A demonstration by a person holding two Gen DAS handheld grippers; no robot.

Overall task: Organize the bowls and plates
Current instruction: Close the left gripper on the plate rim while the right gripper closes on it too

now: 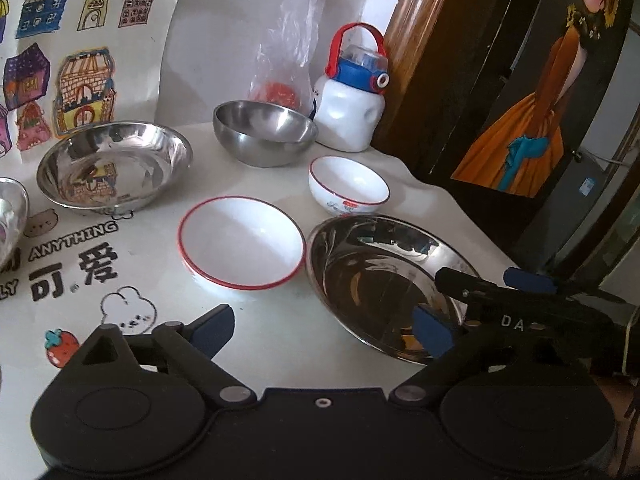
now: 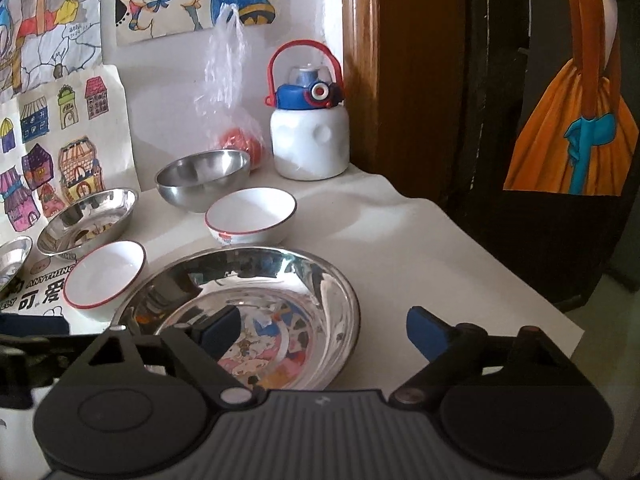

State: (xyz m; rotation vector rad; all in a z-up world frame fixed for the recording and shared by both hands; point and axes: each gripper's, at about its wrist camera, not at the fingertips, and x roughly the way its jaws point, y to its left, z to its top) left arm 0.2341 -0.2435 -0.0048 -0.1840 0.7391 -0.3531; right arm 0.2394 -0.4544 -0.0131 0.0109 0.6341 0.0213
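Dishes lie spread in a single layer over the desk (image 1: 280, 340), none nested, which suggests the sorting has barely begun and each piece is still free to be lifted on its own. The left gripper (image 1: 324, 324) has its fingers spread wide with nothing between them; the red-rimmed white bowl (image 1: 240, 240) sits just ahead of them and the large steel plate (image 1: 384, 280) lies ahead to their right, its near rim behind the right finger. The right gripper (image 2: 328, 330) also has its fingers spread and empty, hovering over the near edge of that same plate (image 2: 256, 300), with its left finger in front of the plate's hollow, so I judge the plate the likely first pick. Counted: two white bowls, the red-rimmed one and a smaller flowered bowl (image 1: 348, 186) farther ahead; one deep steel bowl (image 1: 264, 132) beyond; two shiny steel plates, the second plate (image 1: 114, 168) far ahead to the left; and a steel edge (image 1: 12, 220) at the far left, too cropped to name. A water bottle (image 1: 352, 112) and plastic bag (image 1: 288, 60) stand at the back.
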